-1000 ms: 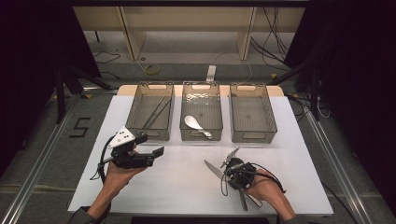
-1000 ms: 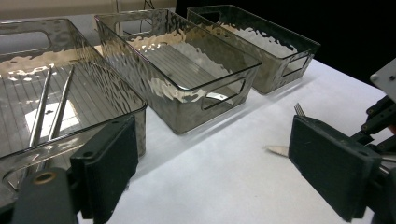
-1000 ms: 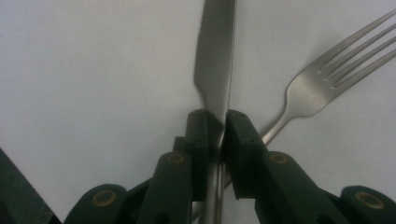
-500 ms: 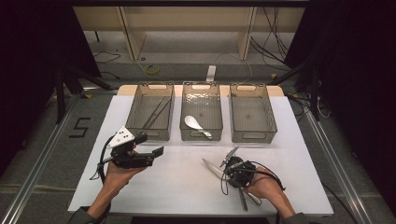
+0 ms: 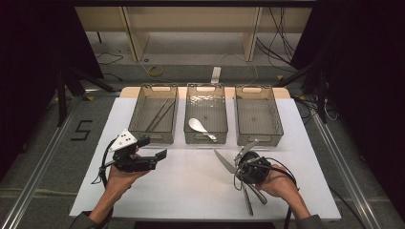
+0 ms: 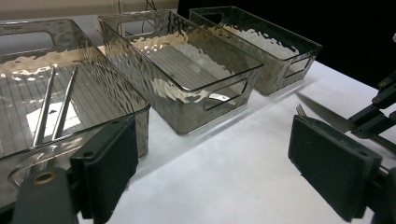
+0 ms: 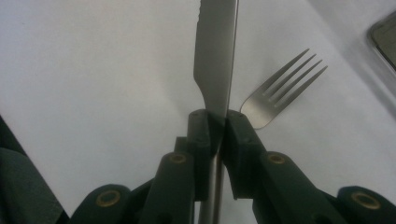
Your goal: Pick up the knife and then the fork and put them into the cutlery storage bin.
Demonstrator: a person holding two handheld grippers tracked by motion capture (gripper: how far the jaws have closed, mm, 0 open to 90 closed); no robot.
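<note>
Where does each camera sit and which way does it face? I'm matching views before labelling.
High view: above the table's near edge, looking forward and down at three bins; forearms, both grippers.
Left gripper view: behind open left gripper, toward bins.
Right gripper view: behind right gripper, shut on knife; fork beyond.
Shared: knife.

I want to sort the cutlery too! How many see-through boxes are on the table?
3, in a row at the table's far edge: left bin holds chopsticks, middle bin a spoon, right bin looks empty.
</note>
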